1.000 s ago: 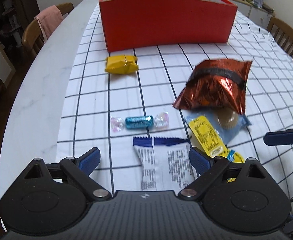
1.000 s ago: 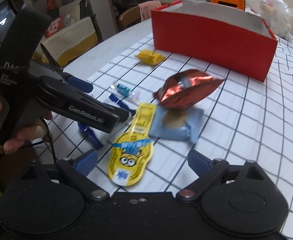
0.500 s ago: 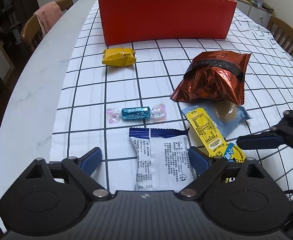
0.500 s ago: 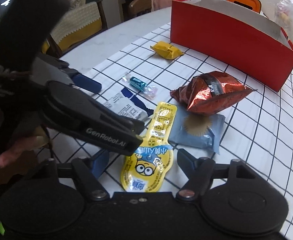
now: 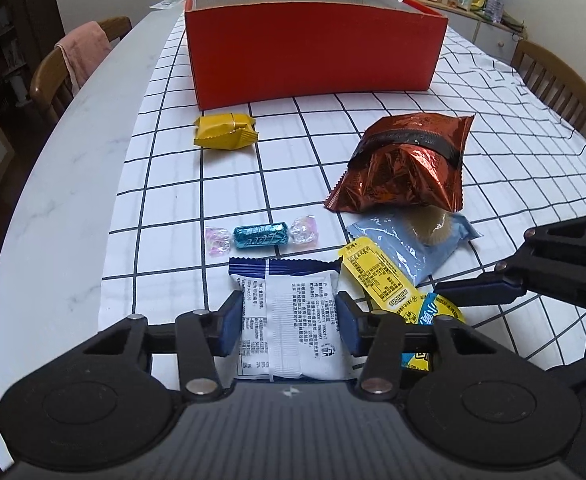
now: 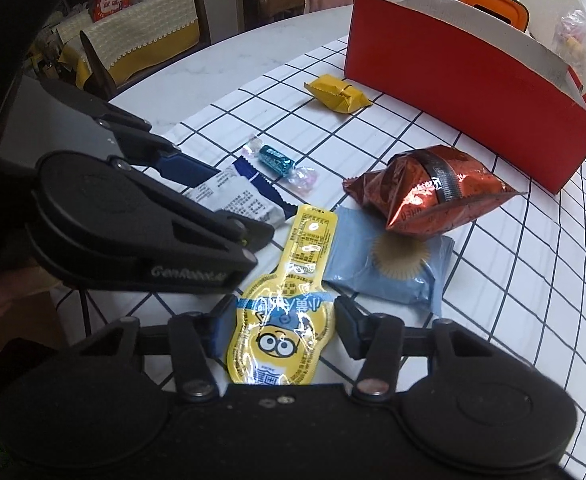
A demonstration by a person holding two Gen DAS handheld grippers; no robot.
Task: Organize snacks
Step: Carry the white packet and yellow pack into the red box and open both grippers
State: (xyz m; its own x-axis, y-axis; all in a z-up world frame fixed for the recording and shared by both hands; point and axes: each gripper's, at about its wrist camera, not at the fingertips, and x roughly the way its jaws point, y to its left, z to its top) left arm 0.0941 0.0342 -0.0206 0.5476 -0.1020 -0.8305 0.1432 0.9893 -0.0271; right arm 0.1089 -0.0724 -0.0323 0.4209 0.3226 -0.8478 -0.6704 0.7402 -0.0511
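Observation:
A white packet with a blue end (image 5: 293, 300) lies on the checked cloth between the pads of my left gripper (image 5: 289, 322). Its jaws are closing and the pads touch the packet's two long edges. Beside it, a yellow cartoon pouch (image 6: 309, 240) lies partly on a light blue packet. My right gripper (image 6: 281, 332) straddles the pouch's round end, its jaws closing with the pads against both sides. The two grippers sit side by side, close together. An open red box (image 5: 313, 52) stands at the far side of the cloth.
A copper-red foil bag (image 5: 405, 168) rests on the light blue cookie packet (image 5: 413, 240). A teal wrapped candy (image 5: 259, 236) and a yellow packet (image 5: 225, 132) lie on the cloth. Bare marble table (image 5: 73, 208) runs along the left; wooden chairs (image 5: 553, 76) stand around.
Both grippers' jaws have narrowed from wide open onto their snacks: left onto the white packet, right onto the yellow pouch. The right gripper has come down closer over the pouch.

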